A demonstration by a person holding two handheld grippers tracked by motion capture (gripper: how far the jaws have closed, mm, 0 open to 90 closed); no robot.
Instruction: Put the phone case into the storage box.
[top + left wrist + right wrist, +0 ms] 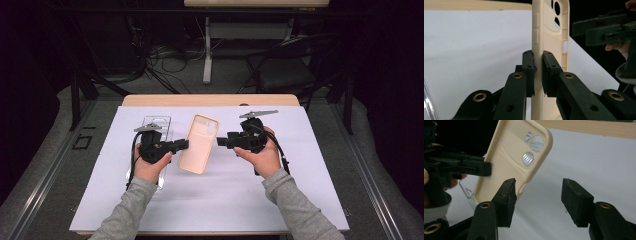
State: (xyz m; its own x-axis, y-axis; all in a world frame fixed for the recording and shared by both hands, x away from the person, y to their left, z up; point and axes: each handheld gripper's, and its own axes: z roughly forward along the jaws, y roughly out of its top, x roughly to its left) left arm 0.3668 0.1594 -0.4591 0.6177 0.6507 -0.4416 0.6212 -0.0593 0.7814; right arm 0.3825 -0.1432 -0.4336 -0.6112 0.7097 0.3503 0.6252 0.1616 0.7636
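Observation:
A cream phone case (198,143) hangs above the white mat, inner side up, camera cut-outs at its far end. My left gripper (182,145) is shut on its left long edge; in the left gripper view the case (549,32) stands edge-on, with the gripper (538,72) clamped on its side wall. My right gripper (221,141) hovers just right of the case, jaws open and holding nothing. In the right gripper view the case (511,162) is up and to the left of the spread gripper (537,197), with the left gripper (489,168) pinching its far edge.
A clear plastic tray (159,129) lies on the white mat (215,200) under my left hand. The wooden table edge (210,100) runs along the back. A dark chair (285,70) and cables stand on the floor beyond.

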